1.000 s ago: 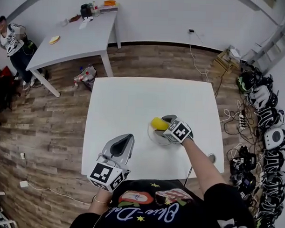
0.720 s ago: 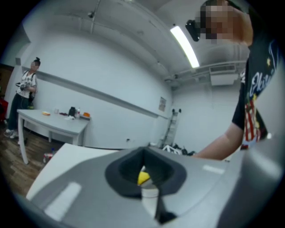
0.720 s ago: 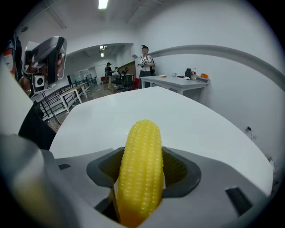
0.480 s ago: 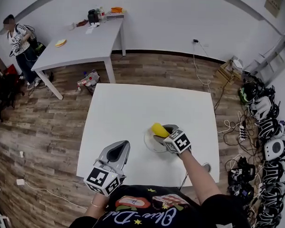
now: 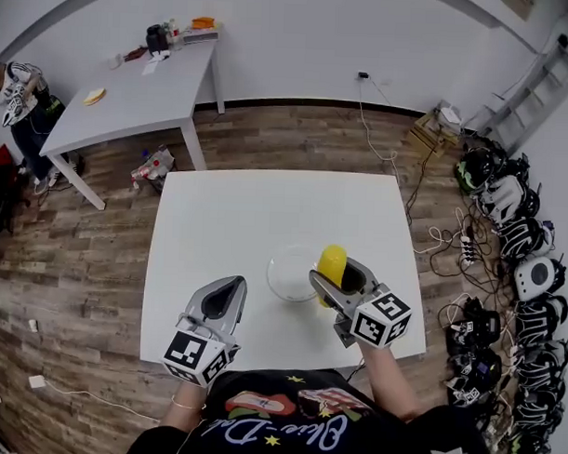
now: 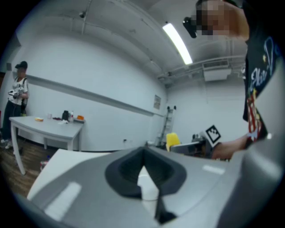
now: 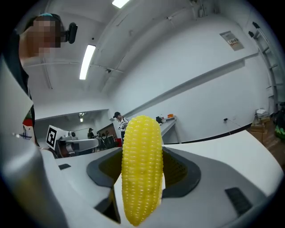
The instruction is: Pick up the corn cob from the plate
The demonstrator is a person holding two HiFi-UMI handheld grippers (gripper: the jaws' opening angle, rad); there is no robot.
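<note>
Right fingers: the right gripper (image 5: 332,275) pinched the corn cob (image 5: 332,260), its dark pads set wide against the cob's two sides.
Corn cob: it stood upright between the right fingers, tip above them, off the plate (image 5: 280,279).
Left fingers: the left gripper (image 5: 233,287) had its fingers pressed together at the tips, with nothing between them.
Right gripper view alone: it showed the kernel rows close up and the cob's lower end hanging below the pads.
Left gripper view alone: it showed the cob from the side, off to the right of the left fingers and above the table (image 5: 229,210) top.
Head view alone: it showed the plate bare and white, just left of the right fingers and ahead-right of the left ones.
Edges: the table's near edge ran just behind both grippers, and its right edge lay near the right fingers.
Open room: bare table top stretched ahead of both pairs of fingers to the far edge. Past the right edge, a row of gear (image 5: 520,248) and cables crowded the floor.
Farther off: a second table (image 5: 130,95) stood well beyond the left fingers, with a person (image 5: 19,100) at its left end.
Hand pose: both grippers pointed forward, about level. The right forearm reached in from the lower right, with its marker cube (image 5: 381,318) nearest the body.
</note>
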